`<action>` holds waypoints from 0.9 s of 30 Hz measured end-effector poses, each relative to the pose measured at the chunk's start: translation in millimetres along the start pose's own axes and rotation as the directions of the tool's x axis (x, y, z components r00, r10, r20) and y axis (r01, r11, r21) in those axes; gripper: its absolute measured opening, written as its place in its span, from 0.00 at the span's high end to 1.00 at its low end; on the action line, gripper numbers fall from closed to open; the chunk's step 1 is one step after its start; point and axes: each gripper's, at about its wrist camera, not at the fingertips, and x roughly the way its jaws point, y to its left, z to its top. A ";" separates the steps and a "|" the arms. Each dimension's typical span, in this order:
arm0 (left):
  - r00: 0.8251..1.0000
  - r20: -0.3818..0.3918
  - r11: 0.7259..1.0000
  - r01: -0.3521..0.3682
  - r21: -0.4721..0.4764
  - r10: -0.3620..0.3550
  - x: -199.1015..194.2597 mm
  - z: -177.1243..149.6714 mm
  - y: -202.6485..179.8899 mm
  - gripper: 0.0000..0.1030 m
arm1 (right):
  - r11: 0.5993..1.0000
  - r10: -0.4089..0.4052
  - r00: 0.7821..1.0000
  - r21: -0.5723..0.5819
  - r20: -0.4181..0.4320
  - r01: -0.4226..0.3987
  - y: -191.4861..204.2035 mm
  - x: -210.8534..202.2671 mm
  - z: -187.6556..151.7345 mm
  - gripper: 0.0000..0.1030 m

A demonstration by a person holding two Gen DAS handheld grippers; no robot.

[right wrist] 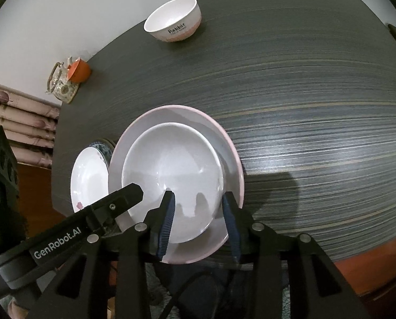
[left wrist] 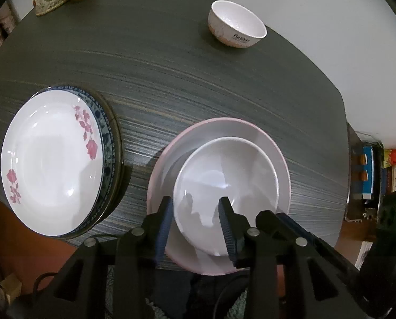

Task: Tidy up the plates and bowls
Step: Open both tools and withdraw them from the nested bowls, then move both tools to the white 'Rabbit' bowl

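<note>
A white bowl sits mouth-up inside a wider pink-rimmed bowl near the table's front edge; being round, it shows no long axis. Both grippers point steeply down at it. The left gripper straddles the bowl's left rim, the right gripper its right rim, each with jaws parted and pads clear of the rim (no grip). The left wrist view shows a stack of plates topped by a pink-flowered one; the right wrist view shows only its edge, plus the left gripper's finger. A lettered bowl stands upright, well apart.
</note>
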 end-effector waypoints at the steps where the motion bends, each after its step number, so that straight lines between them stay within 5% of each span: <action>1: 1.000 0.004 1.000 0.002 0.002 -0.002 -1.4 0.1 0.0 0.63 | 1.000 0.004 1.000 0.002 0.002 -0.004 -0.1 -0.8 0.2 0.65; 12: 0.984 0.176 0.998 0.021 0.052 -0.030 -31.3 6.8 -11.2 0.58 | 0.997 0.077 0.995 -0.017 0.071 -0.076 -3.1 -20.2 6.6 0.57; 27: 0.984 0.177 0.999 -0.020 0.027 0.015 -21.9 38.1 5.5 0.57 | 0.991 0.088 0.984 -0.113 0.157 -0.071 -2.3 -38.8 24.4 0.57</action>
